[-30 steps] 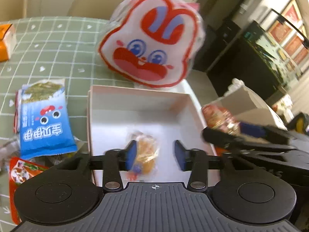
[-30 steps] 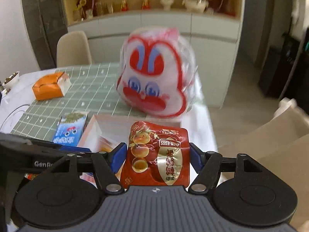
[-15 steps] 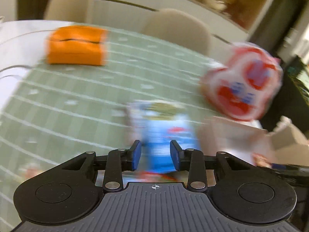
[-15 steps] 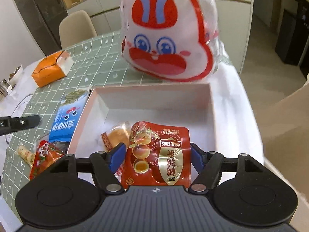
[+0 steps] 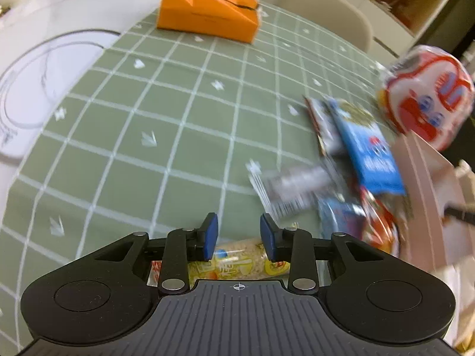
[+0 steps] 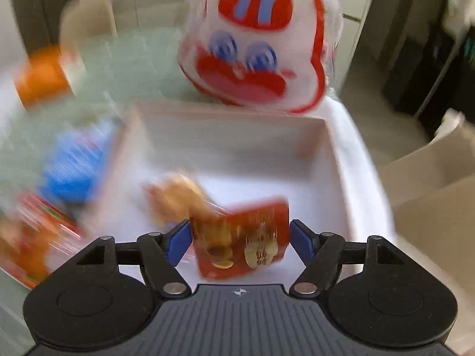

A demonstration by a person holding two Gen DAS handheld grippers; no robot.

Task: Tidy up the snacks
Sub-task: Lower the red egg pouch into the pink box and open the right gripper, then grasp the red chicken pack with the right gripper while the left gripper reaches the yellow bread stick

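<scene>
Over a green checked tablecloth (image 5: 178,118), the left gripper (image 5: 239,238) is hovering with its blue-padded fingers parted and gripping nothing, a yellow snack packet (image 5: 237,262) lying on the cloth just beneath and partly hidden behind them. To its right a loose heap of snacks is sprawling beside the box, topped by a blue packet (image 5: 368,151) overlapping a silvery wrapper (image 5: 291,187) and a red wrapper (image 5: 377,225) (all of it smeared by motion blur). An orange tissue box (image 5: 207,12) is sitting well apart at the far side of the cloth. The right gripper (image 6: 239,238) is hanging over the white box (image 6: 335,160), its fingers spread wide with a red egg packet (image 6: 243,237) lying between them; whether either pad is touching the packet is impossible to tell through the blur. A golden pastry in clear wrap (image 6: 178,195) is lying inside the box, just beside the red packet. A large rabbit-face bag (image 6: 258,38) is standing at the box's far rim.
</scene>
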